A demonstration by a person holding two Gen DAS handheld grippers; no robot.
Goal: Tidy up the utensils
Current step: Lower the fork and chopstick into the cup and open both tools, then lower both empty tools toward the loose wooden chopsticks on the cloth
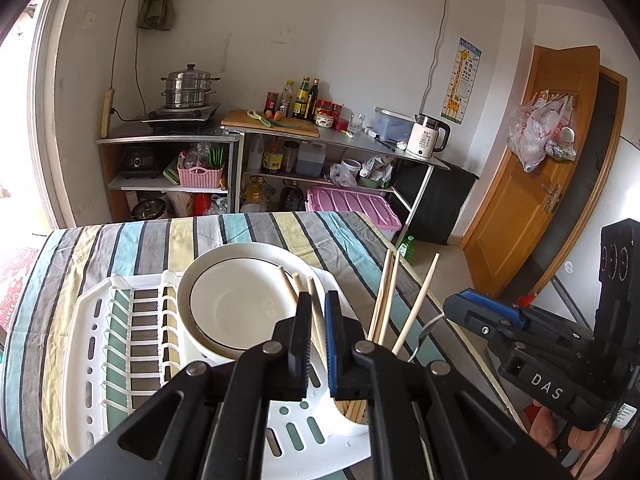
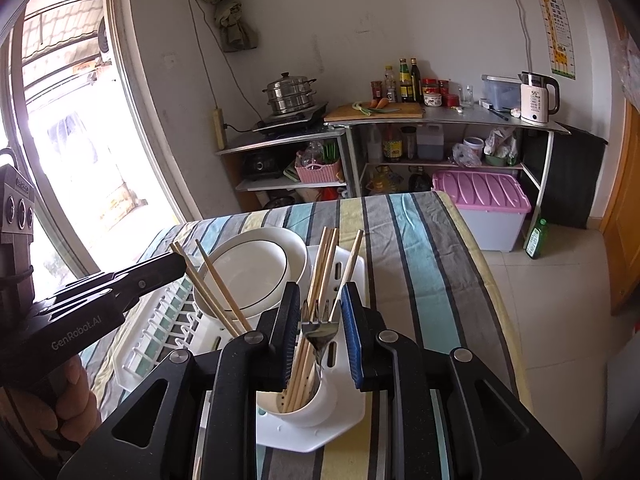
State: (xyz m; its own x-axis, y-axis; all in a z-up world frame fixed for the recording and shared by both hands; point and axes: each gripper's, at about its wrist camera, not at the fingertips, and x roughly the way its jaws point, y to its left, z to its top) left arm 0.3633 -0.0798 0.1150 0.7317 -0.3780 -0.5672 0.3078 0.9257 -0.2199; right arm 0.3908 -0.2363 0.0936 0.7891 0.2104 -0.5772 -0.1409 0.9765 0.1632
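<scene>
left tool (image 1: pixel 318 304) clamps chopsticks (image 1: pixel 316 312) above rack | right tool (image 2: pixel 320 304) narrow, gripping nothing, over holder (image 2: pixel 308 404)

- You could read "DAS" on the right gripper (image 1: pixel 478 306) body.
- You could read "GenRobot.AI" on the left gripper (image 2: pixel 182 260) body.
- The kettle (image 2: pixel 536 98) display showed "55".

White walls (image 2: pixel 360 20), wooden door (image 1: pixel 536 168) (ajar), bright window (image 2: pixel 72 128)
</scene>
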